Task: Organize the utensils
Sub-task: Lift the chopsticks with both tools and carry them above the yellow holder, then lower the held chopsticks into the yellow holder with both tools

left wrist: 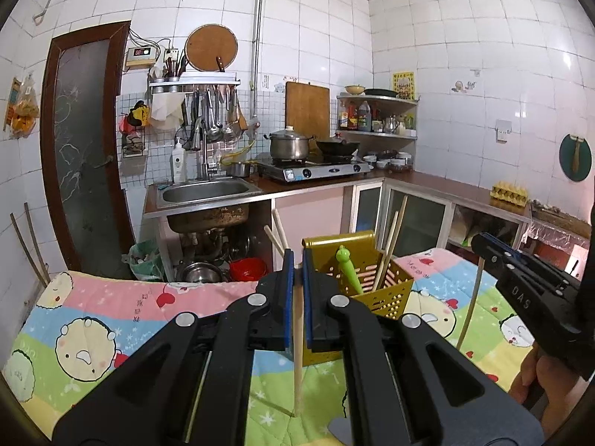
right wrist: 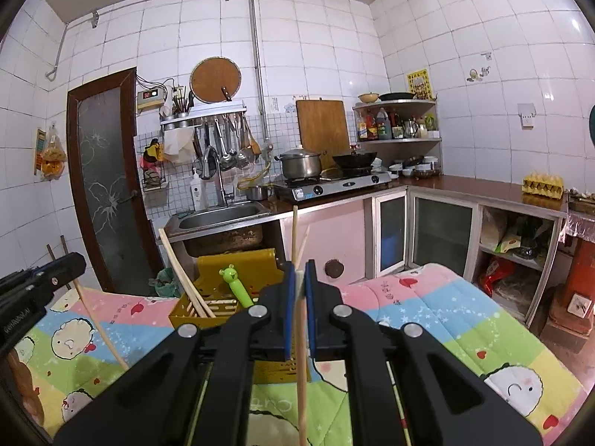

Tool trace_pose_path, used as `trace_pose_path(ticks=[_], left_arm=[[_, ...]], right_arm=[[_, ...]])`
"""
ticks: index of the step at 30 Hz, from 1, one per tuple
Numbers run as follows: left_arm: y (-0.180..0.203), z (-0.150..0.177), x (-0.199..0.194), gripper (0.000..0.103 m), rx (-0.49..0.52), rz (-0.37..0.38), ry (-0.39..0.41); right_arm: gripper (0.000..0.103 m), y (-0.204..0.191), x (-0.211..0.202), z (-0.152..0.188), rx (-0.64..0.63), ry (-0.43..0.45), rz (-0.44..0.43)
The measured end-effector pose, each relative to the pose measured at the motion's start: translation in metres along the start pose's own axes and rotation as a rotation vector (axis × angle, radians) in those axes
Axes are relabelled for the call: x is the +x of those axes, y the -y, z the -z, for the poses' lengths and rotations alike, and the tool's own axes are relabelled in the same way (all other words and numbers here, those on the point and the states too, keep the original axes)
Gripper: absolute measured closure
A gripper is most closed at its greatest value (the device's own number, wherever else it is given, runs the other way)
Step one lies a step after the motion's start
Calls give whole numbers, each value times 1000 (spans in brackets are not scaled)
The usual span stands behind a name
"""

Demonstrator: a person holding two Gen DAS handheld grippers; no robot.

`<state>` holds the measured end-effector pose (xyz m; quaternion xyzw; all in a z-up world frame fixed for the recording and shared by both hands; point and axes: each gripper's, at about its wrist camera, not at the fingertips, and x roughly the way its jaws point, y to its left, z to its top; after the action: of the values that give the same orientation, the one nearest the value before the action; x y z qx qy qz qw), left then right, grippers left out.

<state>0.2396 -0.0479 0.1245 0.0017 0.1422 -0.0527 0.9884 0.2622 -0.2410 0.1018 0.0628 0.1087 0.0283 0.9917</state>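
A yellow perforated utensil holder (left wrist: 375, 282) stands on a cartoon-print quilt (left wrist: 111, 319); it also shows in the right wrist view (right wrist: 223, 290). It holds a green animal-topped utensil (left wrist: 347, 265) and wooden chopsticks (left wrist: 390, 249). My left gripper (left wrist: 297, 260) is shut on wooden chopsticks (left wrist: 297, 353), held upright just left of the holder. My right gripper (right wrist: 300, 271) is shut on wooden chopsticks (right wrist: 302, 371), held upright just right of the holder. The right gripper also shows in the left wrist view (left wrist: 479, 239), and the left gripper in the right wrist view (right wrist: 70, 260).
Behind the quilt are a sink (left wrist: 206, 191), a stove with a pot (left wrist: 290, 143) and wok (left wrist: 336, 146), and a counter with an egg tray (left wrist: 509, 191). A red basin (left wrist: 247, 267) and metal bowls sit under the sink. A door (left wrist: 85, 156) stands at left.
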Motion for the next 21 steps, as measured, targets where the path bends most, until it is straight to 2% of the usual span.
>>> trace_pose_path(ticks=[6,12,17,21], left_arm=[[-1,-20,-4,100,-2,9,29],[-3,-51,-4,100,-24,25,58],[0,-88,-8,100,-20,14,141],[2,-113,3,100,-23,-5,186]], right_arm=[[97,-4,4,-22,-22,39,-10],[97,-10,6,-57,-19,116,-23],[97,-16,14,-94,-1,191,-40],[97,-26,22,-120,-20,257,-40]])
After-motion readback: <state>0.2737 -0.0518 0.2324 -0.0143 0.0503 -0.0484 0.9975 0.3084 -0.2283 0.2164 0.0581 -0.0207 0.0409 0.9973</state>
